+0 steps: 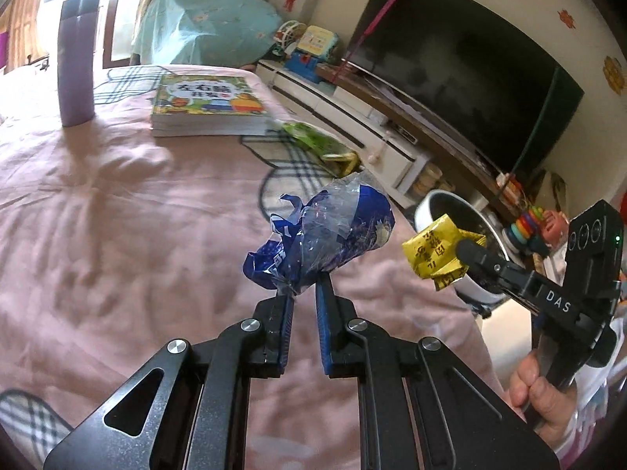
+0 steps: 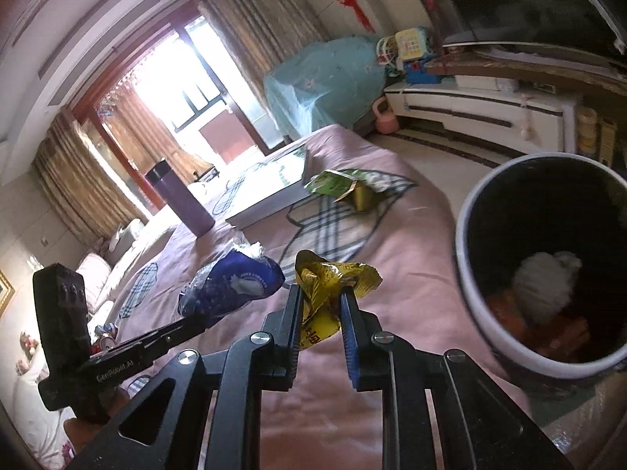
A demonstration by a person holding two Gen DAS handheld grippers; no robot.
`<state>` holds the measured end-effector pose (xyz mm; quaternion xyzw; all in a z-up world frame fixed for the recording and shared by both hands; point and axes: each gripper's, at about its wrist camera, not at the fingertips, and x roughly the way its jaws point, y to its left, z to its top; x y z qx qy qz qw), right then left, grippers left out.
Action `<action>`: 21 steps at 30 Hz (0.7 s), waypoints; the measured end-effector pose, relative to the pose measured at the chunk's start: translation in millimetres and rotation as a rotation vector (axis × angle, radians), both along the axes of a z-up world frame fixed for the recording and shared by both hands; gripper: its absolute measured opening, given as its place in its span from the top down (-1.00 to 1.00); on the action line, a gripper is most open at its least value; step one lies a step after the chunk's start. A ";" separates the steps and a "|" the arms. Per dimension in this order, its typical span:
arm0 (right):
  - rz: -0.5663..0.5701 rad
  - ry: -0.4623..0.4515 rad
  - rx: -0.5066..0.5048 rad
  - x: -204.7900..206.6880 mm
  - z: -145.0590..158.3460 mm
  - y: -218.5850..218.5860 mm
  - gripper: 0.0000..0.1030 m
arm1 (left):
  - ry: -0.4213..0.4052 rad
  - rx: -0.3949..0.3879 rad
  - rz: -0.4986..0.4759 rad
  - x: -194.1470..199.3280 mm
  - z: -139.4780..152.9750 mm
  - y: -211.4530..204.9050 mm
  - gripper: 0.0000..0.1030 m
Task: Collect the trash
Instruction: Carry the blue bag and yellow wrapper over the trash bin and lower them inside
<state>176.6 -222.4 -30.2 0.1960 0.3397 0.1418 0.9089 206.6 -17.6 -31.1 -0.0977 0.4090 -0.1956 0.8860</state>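
My left gripper [image 1: 305, 288] is shut on a crumpled blue and clear plastic wrapper [image 1: 333, 231] and holds it above the pink bedspread [image 1: 117, 215]. The wrapper also shows in the right wrist view [image 2: 235, 286]. My right gripper [image 2: 319, 293] is shut on a crumpled yellow wrapper [image 2: 333, 278], which also shows in the left wrist view [image 1: 433, 252], close to the rim of a white trash bin [image 2: 470, 258] with a dark inside. The bin holds white and orange trash. A green and gold snack bag [image 1: 319, 145] lies on the bed near the edge.
A thick children's book [image 1: 207, 103] and a tall purple flask [image 1: 76, 62] rest on the bed further back. A white TV cabinet [image 1: 352, 113] with a large dark TV [image 1: 462, 74] stands to the right, across a strip of floor.
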 end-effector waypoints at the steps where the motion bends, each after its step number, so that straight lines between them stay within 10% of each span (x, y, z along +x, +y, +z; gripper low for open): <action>1: -0.006 -0.003 0.002 -3.3 0.8 -3.6 0.64 | 0.000 0.001 -0.006 -2.2 0.5 -3.5 0.80; 21: -0.125 -0.054 0.028 -58.0 4.8 -58.2 0.64 | -0.035 0.041 -0.112 -32.3 12.1 -62.1 0.80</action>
